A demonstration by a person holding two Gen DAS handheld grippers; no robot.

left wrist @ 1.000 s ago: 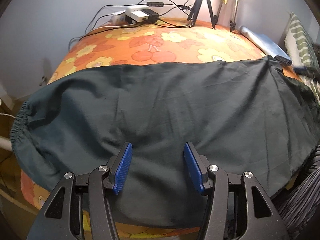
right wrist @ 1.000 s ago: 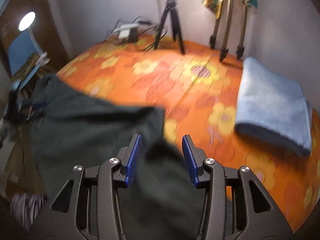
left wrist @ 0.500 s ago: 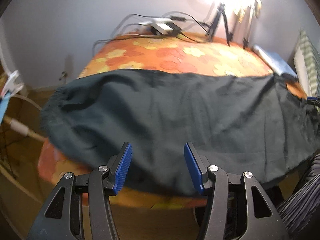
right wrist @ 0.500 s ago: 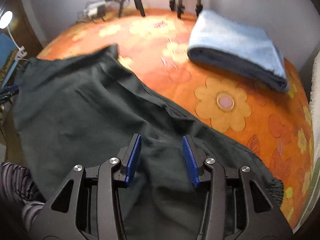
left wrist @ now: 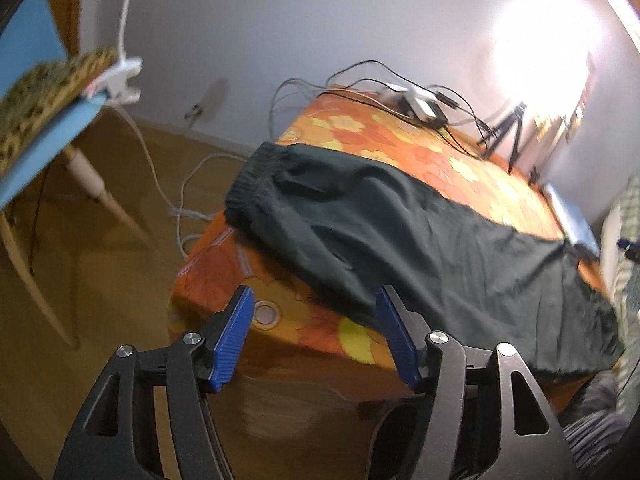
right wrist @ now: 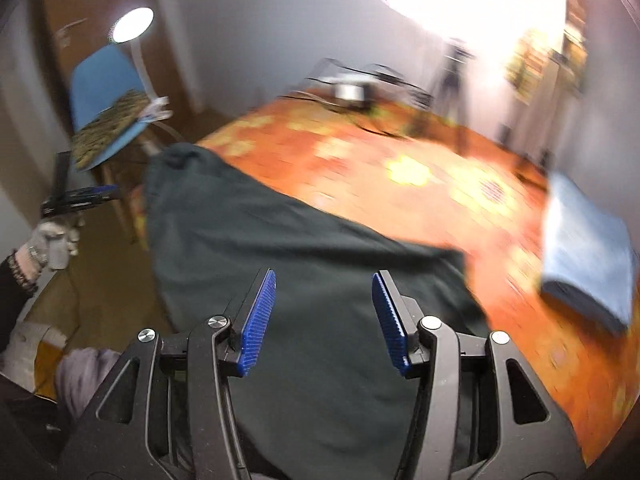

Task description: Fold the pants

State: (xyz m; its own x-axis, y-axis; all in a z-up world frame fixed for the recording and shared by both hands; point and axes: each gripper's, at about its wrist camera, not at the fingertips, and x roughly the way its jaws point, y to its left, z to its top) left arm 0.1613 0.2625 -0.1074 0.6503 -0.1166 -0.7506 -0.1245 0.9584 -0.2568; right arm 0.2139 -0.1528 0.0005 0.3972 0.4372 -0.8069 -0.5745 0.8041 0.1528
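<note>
Left wrist: dark matte pants [left wrist: 400, 236] flat; both claws opening, holding nothing.

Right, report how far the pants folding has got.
Done: the dark pants lie lengthwise along the near edge of the orange floral bed, apparently one leg over the other, elastic waistband at its corner. In hand: nothing; the left gripper and right gripper are both opening with no cloth between the pads. Left: folding the long strip across its length into a compact stack.
</note>
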